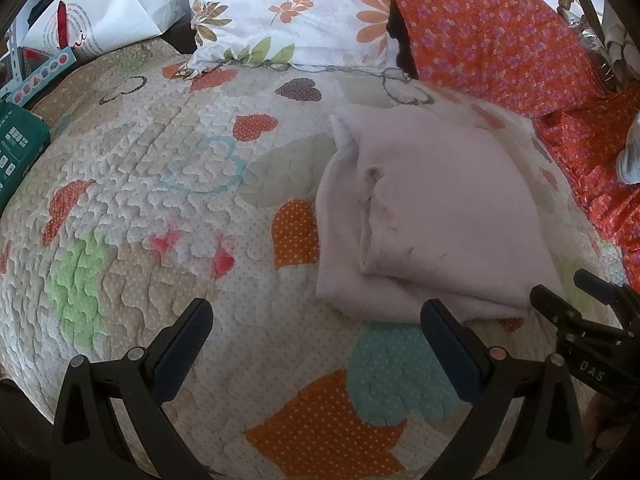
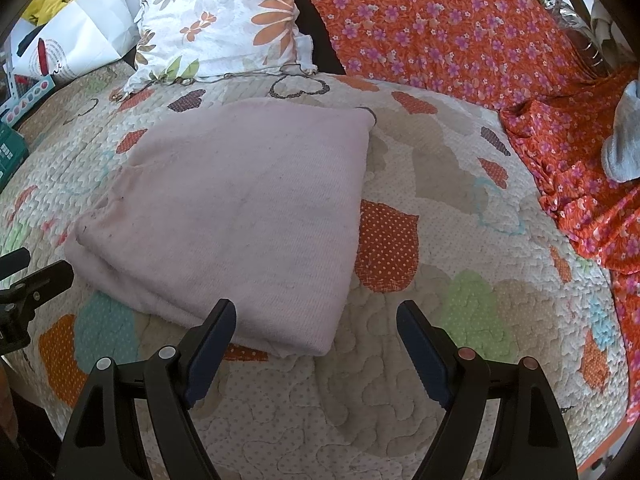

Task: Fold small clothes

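Observation:
A pale pink garment [image 1: 432, 216] lies folded into a thick rectangle on the heart-patterned quilt [image 1: 168, 184]. In the right wrist view the garment [image 2: 244, 216] fills the left middle. My left gripper [image 1: 316, 328] is open and empty, just in front of and left of the garment's near edge. My right gripper [image 2: 316, 328] is open and empty, with its left finger [image 2: 212, 344] at the garment's near right corner. The right gripper also shows at the right edge of the left wrist view [image 1: 576, 304].
A floral pillow [image 1: 292, 16] lies at the head of the bed. An orange flowered sheet [image 2: 480, 40] covers the right side, with a grey cloth item [image 2: 624, 140] on it. White bags [image 1: 100, 12] and a green box [image 1: 20, 148] sit at the left.

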{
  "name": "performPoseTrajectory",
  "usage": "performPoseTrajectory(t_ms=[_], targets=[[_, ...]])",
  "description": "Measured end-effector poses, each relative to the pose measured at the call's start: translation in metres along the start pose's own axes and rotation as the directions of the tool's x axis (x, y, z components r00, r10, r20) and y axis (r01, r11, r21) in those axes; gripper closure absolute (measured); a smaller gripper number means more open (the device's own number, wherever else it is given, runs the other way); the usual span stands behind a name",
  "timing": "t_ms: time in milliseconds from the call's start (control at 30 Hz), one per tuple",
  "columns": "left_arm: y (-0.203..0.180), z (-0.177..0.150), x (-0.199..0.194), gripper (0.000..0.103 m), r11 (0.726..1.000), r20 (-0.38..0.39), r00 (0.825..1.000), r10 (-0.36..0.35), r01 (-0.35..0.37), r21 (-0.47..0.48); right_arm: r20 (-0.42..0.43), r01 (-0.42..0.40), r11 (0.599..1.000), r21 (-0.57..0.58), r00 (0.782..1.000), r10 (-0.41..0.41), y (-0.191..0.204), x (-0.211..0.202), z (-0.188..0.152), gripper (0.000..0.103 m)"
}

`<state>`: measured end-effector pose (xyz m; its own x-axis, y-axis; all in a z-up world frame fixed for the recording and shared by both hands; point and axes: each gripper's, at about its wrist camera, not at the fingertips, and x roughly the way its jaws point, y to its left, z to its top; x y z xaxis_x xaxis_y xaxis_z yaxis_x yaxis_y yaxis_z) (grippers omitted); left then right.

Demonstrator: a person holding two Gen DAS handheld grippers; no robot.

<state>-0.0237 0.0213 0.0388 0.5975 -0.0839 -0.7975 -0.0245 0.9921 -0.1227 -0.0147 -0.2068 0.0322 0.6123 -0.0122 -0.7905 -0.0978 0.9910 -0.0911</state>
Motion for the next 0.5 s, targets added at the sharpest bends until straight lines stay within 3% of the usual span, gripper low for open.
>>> performPoseTrajectory(t_ms=[500], targets=[[0.0028,-0.0002,0.002,0.0,1.0,-0.015,1.0,-0.009,0.009,-0.007,-0.005,-0.001,1.0,-0.007,1.0,0.001,0.0007,0.0011,-0.0005,0.016]])
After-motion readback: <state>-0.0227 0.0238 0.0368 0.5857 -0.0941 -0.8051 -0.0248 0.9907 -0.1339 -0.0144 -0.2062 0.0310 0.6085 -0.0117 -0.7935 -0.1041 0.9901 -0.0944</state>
